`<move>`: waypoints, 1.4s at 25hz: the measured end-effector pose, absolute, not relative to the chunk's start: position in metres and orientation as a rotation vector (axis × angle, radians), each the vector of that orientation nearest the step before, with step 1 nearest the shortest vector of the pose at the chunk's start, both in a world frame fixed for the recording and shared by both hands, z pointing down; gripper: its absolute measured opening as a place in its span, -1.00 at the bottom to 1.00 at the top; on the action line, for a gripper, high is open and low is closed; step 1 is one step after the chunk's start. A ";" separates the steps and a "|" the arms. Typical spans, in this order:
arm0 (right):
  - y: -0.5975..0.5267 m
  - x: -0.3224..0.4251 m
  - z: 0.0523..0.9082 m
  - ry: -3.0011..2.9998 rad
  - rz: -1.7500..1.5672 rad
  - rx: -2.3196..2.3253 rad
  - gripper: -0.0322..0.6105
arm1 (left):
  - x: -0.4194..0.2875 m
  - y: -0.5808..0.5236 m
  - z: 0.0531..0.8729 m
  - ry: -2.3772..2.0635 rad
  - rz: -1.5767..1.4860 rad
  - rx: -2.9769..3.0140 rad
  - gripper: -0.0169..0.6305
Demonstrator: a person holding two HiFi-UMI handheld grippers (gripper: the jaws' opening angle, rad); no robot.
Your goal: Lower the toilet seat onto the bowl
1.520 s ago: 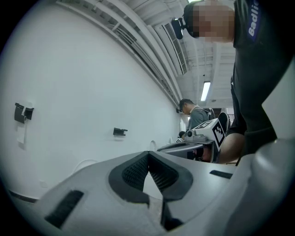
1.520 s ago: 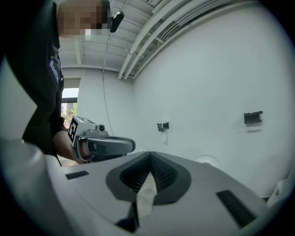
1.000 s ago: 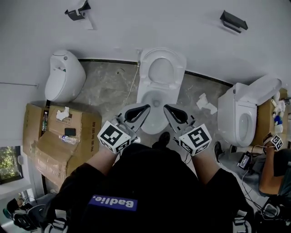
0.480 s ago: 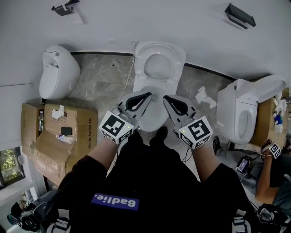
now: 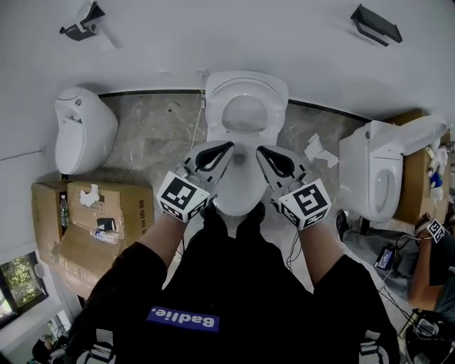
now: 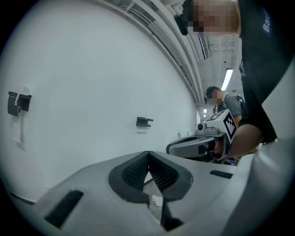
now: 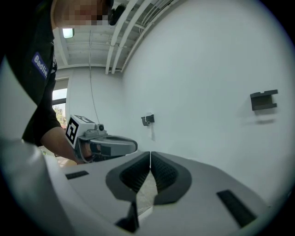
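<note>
Here, three white ceramic fixtures stand along the far edge of the grey marbled floor, where it meets the white wall: a closed rounded one on the left, the middle white toilet bowl, and a third toilet on the right with its lid lifted. The white oval toilet seat of the middle one is upright and leans back toward the wall, so it is not yet lowered onto the bowl. There are two grippers, both over the front part of this bowl. The left gripper has its black ribbed pads pressed together and nothing is between them. The right gripper is the same, with its jaws closed and empty. They are side by side, a little apart, and neither one touches the seat. On the wall there are two dark brackets, one at the upper left and one at the upper right. Near the left edge of the floor lie brown cardboard boxes, two as far as I can tell. Some crumpled white paper lies between the middle toilet and the right one.
</note>
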State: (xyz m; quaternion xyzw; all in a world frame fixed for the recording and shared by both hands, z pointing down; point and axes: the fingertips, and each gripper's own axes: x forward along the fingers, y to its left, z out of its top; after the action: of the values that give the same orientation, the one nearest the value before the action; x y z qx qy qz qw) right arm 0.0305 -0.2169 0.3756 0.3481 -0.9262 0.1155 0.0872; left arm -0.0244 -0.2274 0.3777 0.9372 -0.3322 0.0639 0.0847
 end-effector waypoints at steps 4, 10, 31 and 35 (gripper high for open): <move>-0.243 0.032 0.389 -2.728 0.344 1.069 -0.81 | -0.027 -0.253 0.391 -0.977 0.198 2.794 -0.90; -0.275 0.043 0.414 -2.670 0.349 1.109 -0.81 | -0.028 -0.286 0.414 -0.975 0.232 2.772 -0.90; -0.348 0.065 0.505 -2.492 0.327 1.091 -0.56 | -0.055 -0.367 0.504 -1.048 0.454 2.740 -0.66; -0.365 0.071 0.526 -2.446 0.305 1.093 -0.49 | -0.060 -0.391 0.520 -1.067 0.513 2.755 -0.62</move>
State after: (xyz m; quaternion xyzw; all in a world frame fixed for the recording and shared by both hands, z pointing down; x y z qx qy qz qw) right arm 0.0713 -0.3647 0.5257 0.3953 -0.8848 0.1102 0.2207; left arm -0.0598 -0.3905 0.5204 0.9164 -0.3550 0.1705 0.0715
